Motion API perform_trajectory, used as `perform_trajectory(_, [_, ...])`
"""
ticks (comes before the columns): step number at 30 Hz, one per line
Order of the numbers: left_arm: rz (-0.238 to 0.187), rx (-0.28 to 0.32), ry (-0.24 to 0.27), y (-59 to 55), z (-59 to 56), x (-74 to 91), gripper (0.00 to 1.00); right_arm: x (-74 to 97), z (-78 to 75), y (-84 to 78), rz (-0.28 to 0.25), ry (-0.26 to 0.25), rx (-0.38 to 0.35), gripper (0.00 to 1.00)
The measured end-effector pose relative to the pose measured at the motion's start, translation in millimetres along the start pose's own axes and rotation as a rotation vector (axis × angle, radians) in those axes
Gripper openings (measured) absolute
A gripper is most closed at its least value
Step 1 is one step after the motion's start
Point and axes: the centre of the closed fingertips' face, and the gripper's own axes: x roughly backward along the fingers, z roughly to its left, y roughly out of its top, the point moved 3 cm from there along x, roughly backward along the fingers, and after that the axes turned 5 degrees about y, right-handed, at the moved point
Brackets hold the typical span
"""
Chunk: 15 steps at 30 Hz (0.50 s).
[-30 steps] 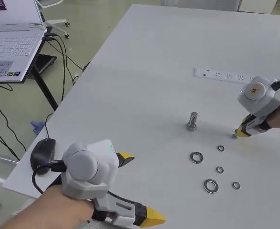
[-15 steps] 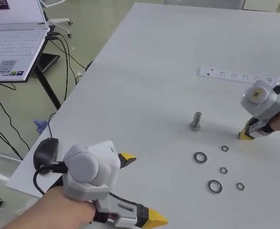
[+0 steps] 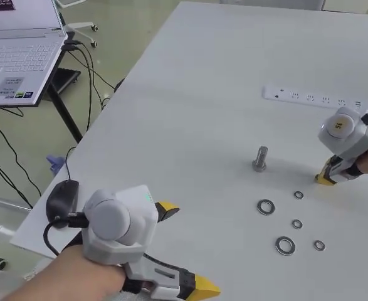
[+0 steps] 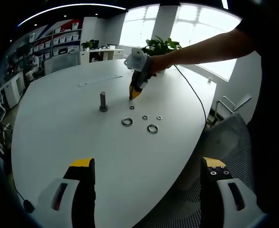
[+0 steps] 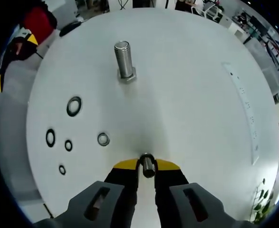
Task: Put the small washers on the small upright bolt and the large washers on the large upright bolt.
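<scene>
The large upright bolt (image 3: 260,158) (image 5: 124,61) (image 4: 103,101) stands mid-table. My right gripper (image 3: 326,179) (image 5: 148,167) (image 4: 134,93) rests tips-down to its right, shut on the small bolt (image 5: 148,165), which stands between its yellow tips. Two large washers (image 3: 266,206) (image 3: 285,245) and three small washers (image 3: 298,195) (image 3: 296,223) (image 3: 319,245) lie flat in front of the bolts. In the right gripper view the nearest small washer (image 5: 103,139) lies just left of the tips. My left gripper (image 3: 187,249) (image 4: 147,166) hovers open over the table's near edge, holding nothing.
A white power strip (image 3: 315,99) lies behind the bolts. A black mouse (image 3: 61,197) sits at the table's near left corner. A laptop (image 3: 14,50) stands on a side stand beyond the table's left edge, with cables hanging below.
The right gripper's tips have settled over the small bolt, which earlier showed just beside them. The left gripper has stayed put. The head camera has shifted slightly.
</scene>
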Motion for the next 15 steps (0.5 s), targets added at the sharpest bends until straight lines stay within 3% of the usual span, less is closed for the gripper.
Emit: perform_trajectory(15, [-0.006,-0.002,0.004,1.8,0.6,0.8,0.91,0.5,-0.3,2.3,-0.012,0.002,0.002,0.15])
